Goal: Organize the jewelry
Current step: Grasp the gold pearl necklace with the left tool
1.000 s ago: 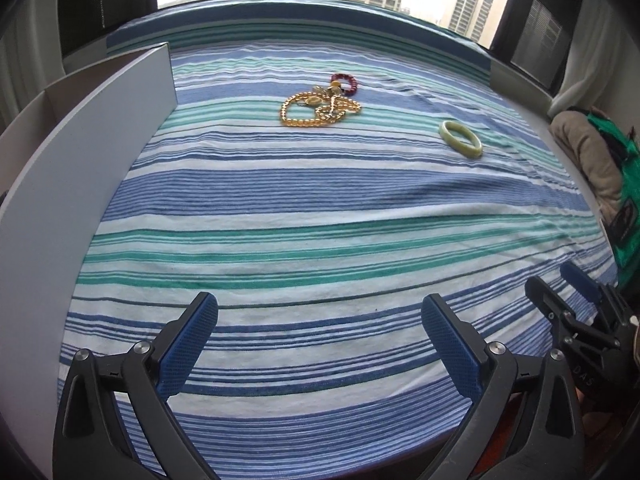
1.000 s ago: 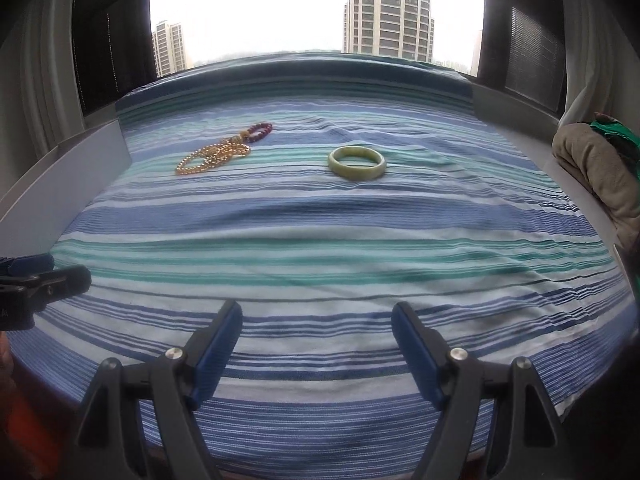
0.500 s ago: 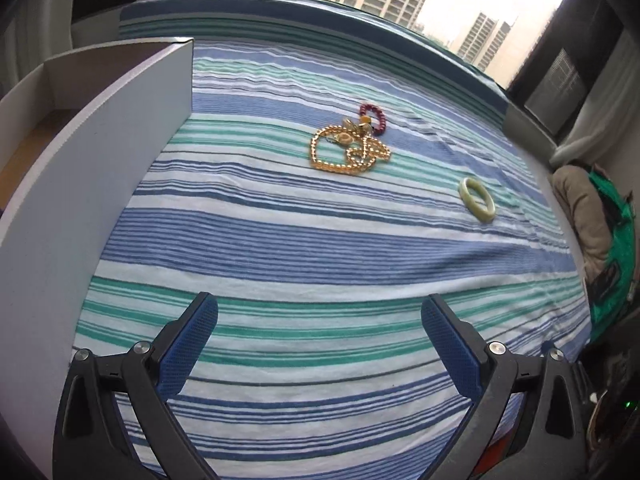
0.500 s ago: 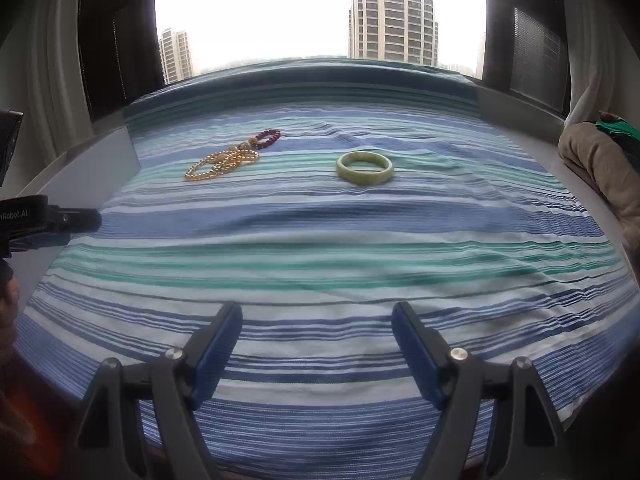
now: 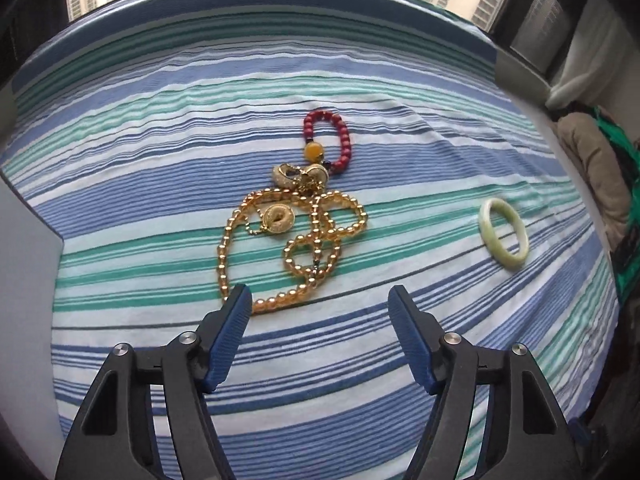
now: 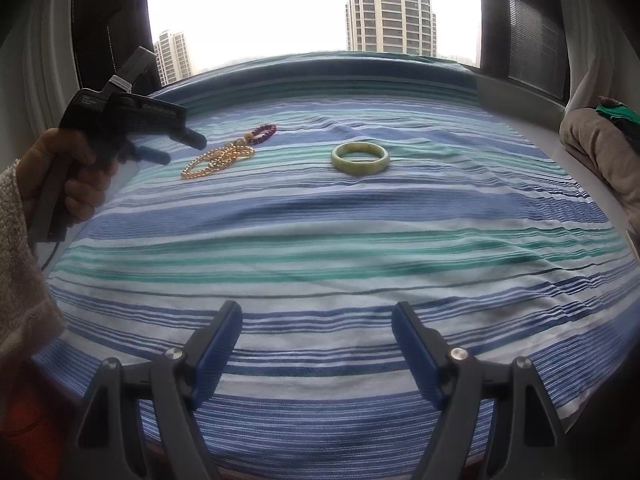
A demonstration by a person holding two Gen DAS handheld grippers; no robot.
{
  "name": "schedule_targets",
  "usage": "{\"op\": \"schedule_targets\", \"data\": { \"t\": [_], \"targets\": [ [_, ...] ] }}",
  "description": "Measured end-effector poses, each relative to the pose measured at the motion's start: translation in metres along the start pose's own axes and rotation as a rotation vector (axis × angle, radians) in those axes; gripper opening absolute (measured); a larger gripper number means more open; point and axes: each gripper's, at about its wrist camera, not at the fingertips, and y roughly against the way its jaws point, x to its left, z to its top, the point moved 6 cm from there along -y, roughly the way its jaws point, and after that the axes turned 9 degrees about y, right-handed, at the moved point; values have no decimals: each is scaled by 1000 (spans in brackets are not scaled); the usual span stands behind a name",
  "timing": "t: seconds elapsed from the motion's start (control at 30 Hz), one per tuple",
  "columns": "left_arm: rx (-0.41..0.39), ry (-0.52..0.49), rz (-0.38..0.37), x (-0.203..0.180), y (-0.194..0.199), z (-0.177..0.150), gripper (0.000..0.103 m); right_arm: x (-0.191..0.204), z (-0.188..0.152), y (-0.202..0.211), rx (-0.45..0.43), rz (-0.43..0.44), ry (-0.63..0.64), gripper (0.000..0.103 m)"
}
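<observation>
left claw (image 5: 318,300) closing, empty | right claw (image 6: 316,318) open, empty

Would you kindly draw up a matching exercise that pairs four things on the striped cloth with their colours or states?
Things:
1. bead bracelet
2. bangle
3. bead necklace
4. left gripper

Descriptions:
A. pale green, lying apart from the rest
B. gold, looped in a tangle
C. dark red, with one amber bead
D. jaws apart, nothing between them, just above the tangle's near edge

Pairs: 1-C, 2-A, 3-B, 4-D
</observation>
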Motion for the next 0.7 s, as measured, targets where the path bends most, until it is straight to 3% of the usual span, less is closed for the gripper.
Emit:
{"op": "schedule_targets", "data": {
  "t": [0.1,0.2,0.23,0.27,0.3,0.37,0.53,0.7],
  "targets": [
    [-17,-9,92,3,-24,8,72,-3,0,3,-6,0,-5,79],
    [-49,-33,119,0,-32,12,68,-6,-1,6,-12,0,-6,79],
    [-54,-49,122,-3,-32,12,56,-6,-1,6,-11,-3,-5,79],
    [-56,-60,107,-6,-31,12,27,-8,-2,5,-8,-5,-7,79],
    [-50,-63,98,-8,-29,12,12,-9,-3,4,-5,-5,-11,79],
    [-54,-29,73,-5,-21,13,5,-12,-5,2,4,-2,-23,79],
    [-89,148,-98,17,26,14,5,-18,-1,7,-17,-9,-34,79],
    [-162,238,-234,32,93,12,5,-18,3,9,-27,-9,-37,79]
  ]
}}
